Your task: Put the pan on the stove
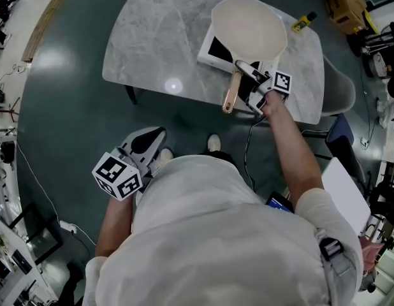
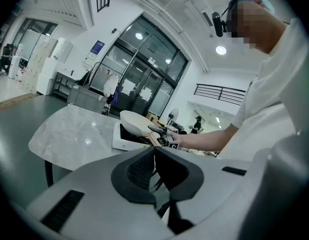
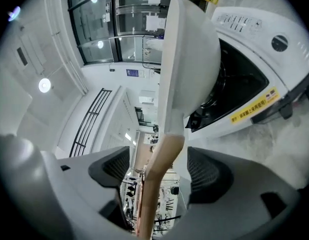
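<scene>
pan (image 1: 248, 27) on stove (image 1: 208, 57) | handle (image 1: 231, 93) btwn R gripper (image 3: 160, 170) jaws, pads clear

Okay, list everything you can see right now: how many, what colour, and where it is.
table: one, grey-white marble, upper middle of the head view
stove: one, white with a black top, on the table's right half
pan: one, cream, resting on the stove
handle: one, light wood, sticks out from the pan toward the table's near edge
small object: one, yellow, far right part of the table; too small to identify
right gripper: one, grey, at the table, jaws open on either side of the handle without touching it
left gripper: one, grey, held low and away from the table, jaws shut with nothing between them
</scene>
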Tool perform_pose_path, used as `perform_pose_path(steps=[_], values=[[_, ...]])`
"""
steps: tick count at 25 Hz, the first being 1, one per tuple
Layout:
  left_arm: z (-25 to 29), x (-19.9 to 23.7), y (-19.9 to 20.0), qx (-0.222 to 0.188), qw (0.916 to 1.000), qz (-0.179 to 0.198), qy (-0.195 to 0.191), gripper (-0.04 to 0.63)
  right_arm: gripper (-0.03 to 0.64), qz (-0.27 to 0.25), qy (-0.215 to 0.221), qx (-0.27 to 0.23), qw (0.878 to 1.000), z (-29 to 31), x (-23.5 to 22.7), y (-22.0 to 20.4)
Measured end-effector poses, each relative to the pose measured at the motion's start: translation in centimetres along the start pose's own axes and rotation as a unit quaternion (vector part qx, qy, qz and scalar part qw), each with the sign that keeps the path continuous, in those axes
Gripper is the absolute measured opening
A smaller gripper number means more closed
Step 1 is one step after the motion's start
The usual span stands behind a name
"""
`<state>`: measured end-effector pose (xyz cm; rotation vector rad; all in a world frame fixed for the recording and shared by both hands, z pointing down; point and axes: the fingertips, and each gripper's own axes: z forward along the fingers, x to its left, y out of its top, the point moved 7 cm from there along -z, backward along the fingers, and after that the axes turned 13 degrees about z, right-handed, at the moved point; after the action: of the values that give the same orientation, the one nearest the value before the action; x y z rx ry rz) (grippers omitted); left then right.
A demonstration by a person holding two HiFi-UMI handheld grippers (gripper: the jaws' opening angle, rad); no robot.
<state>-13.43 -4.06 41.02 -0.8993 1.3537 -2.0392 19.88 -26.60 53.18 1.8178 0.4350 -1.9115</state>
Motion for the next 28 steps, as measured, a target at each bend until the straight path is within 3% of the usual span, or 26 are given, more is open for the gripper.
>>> perform_pose_path(steps=[17,24,28], values=[[0.0,-1.3,-1.5,0.018,0.9937,0.021,-0.109,0.019,0.356,-0.011,0.017,-0.095,0.995,-8.9,0.1,-6.6],[0.2,-2.1,-1.9,0.029,0.9884,0.033,-0.145,0.020,0.269,-0.072,-0.001,-0.113,0.991,-11.4,1.3,-12.8],[0.1,-2.2,-1.8,0.029,0.9887,0.043,-0.141,0.018,0.189,-0.082,-0.021,-0.110,0.990,-12.9,1.1,-16.5]])
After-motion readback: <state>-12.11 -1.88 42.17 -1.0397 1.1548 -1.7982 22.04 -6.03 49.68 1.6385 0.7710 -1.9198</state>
